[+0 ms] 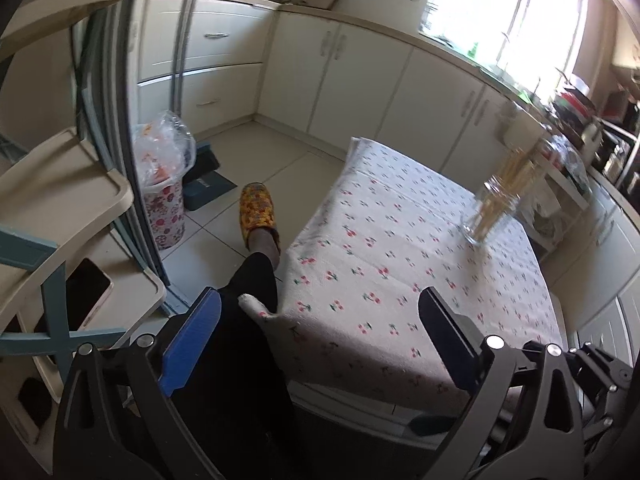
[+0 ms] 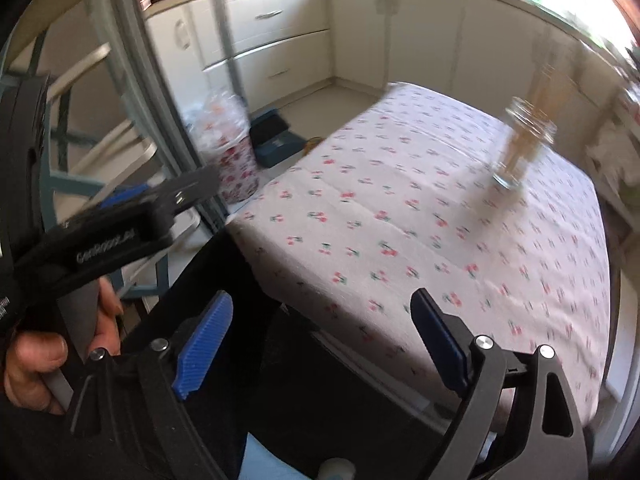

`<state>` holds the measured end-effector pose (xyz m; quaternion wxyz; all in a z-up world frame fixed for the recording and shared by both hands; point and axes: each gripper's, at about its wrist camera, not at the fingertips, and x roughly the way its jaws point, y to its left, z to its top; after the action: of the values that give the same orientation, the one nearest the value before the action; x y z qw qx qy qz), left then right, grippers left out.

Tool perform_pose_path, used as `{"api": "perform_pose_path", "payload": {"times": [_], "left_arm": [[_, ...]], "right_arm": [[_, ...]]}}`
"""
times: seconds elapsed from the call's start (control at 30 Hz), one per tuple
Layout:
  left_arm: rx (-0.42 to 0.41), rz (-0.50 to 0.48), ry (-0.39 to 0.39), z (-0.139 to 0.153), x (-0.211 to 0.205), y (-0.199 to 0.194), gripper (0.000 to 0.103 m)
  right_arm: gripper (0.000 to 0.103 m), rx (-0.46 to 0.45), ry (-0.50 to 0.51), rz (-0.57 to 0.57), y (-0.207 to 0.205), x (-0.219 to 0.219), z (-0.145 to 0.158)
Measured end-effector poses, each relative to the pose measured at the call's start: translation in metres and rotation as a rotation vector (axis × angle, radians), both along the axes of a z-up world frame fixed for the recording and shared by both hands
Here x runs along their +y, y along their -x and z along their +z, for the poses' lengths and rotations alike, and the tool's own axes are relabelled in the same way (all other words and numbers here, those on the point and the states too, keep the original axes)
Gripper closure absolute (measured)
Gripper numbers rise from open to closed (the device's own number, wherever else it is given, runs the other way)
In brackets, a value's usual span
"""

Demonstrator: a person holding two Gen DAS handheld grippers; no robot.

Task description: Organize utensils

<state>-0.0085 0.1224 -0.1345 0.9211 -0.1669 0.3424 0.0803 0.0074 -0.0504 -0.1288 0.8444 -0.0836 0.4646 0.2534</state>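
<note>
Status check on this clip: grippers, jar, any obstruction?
Left gripper open, empty. Right gripper open, empty. Glass jar of sticks upright on the cherry-print tablecloth, untouched, well ahead. Nothing between fingers and jar.

A clear glass jar [image 1: 490, 210] stands upright on the cherry-print cloth of the surface [image 1: 380, 264], toward two o'clock in the left wrist view. It holds a bundle of pale wooden chopsticks [image 1: 516, 172], fanned above its rim; motion blur hides their count.
</note>
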Motion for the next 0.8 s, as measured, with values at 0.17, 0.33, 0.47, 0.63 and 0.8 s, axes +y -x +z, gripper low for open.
{"api": "perform_pose_path", "payload": {"times": [0.17, 0.33, 0.47, 0.63, 0.8], "left_arm": [[0.022, -0.093, -0.043, 0.006, -0.016, -0.002, 0.008], [0.041, -0.178, -0.124, 0.013, -0.035, -0.008, 0.008], [0.033, -0.207, -0.161, 0.020, -0.047, -0.012, 0.008], [0.027, -0.220, -0.167, 0.023, -0.053, -0.021, 0.008], [0.030, -0.223, -0.171, 0.023, -0.056, -0.033, 0.008]], "right_arm": [[0.016, -0.012, -0.035, -0.183, 0.001, -0.040, 0.006], [0.015, -0.043, -0.075, -0.376, 0.002, -0.079, 0.010], [0.013, -0.068, -0.094, -0.475, 0.002, -0.101, 0.014], [0.013, -0.089, -0.114, -0.571, -0.001, -0.121, 0.016], [0.013, -0.116, -0.111, -0.615, -0.006, -0.129, 0.016]]}}
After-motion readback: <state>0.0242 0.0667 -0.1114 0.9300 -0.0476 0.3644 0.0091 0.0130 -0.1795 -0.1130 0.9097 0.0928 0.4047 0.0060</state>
